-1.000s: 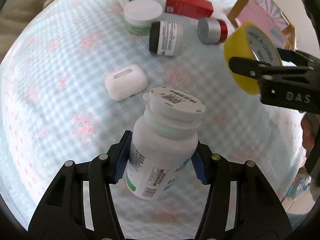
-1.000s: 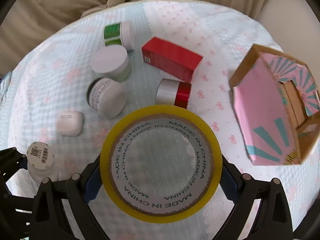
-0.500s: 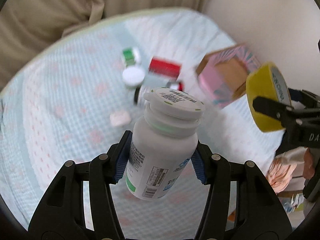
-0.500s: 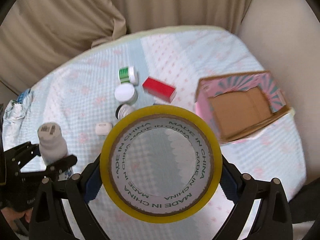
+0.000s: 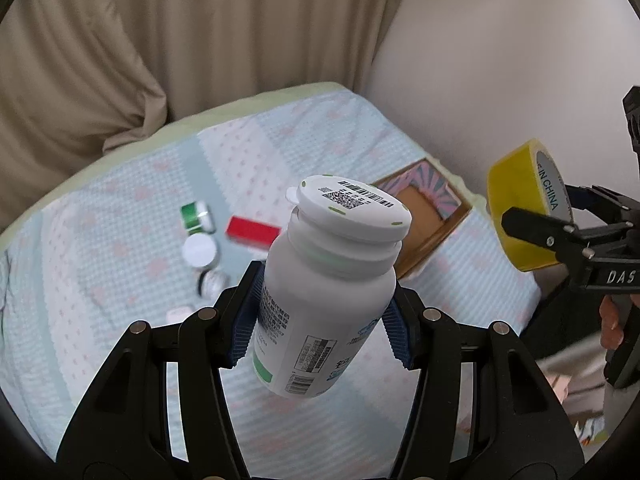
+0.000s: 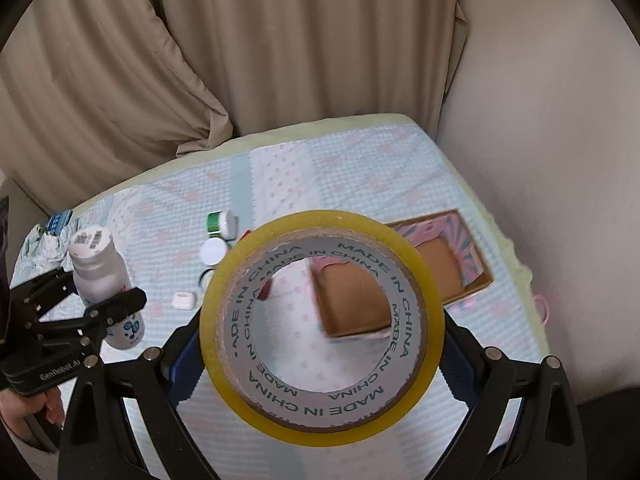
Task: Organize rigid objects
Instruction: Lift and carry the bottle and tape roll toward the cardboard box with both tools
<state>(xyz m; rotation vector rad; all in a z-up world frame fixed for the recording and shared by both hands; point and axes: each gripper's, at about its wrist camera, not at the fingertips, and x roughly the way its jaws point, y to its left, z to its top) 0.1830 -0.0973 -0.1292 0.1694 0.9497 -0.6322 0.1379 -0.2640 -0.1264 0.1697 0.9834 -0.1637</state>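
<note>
My left gripper (image 5: 318,322) is shut on a white pill bottle (image 5: 332,280) with a barcode lid, held high above the bed. My right gripper (image 6: 316,344) is shut on a yellow tape roll (image 6: 322,326), also held high. The tape roll (image 5: 524,204) shows at the right of the left wrist view, and the bottle (image 6: 102,264) at the left of the right wrist view. Far below on the bed lies an open pink cardboard box (image 6: 448,264), which also shows in the left wrist view (image 5: 426,216).
On the checked bed cover (image 5: 120,280) lie a green-labelled jar (image 5: 195,216), a white-lidded jar (image 5: 200,251), a red box (image 5: 252,231), a black-banded jar (image 5: 212,282) and a white earbud case (image 6: 184,300). Beige curtain behind, wall at the right.
Both grippers have risen far above the bed with the bottle and tape roll still held. The objects on the bed look much smaller, and the curtain and wall have come into view.
</note>
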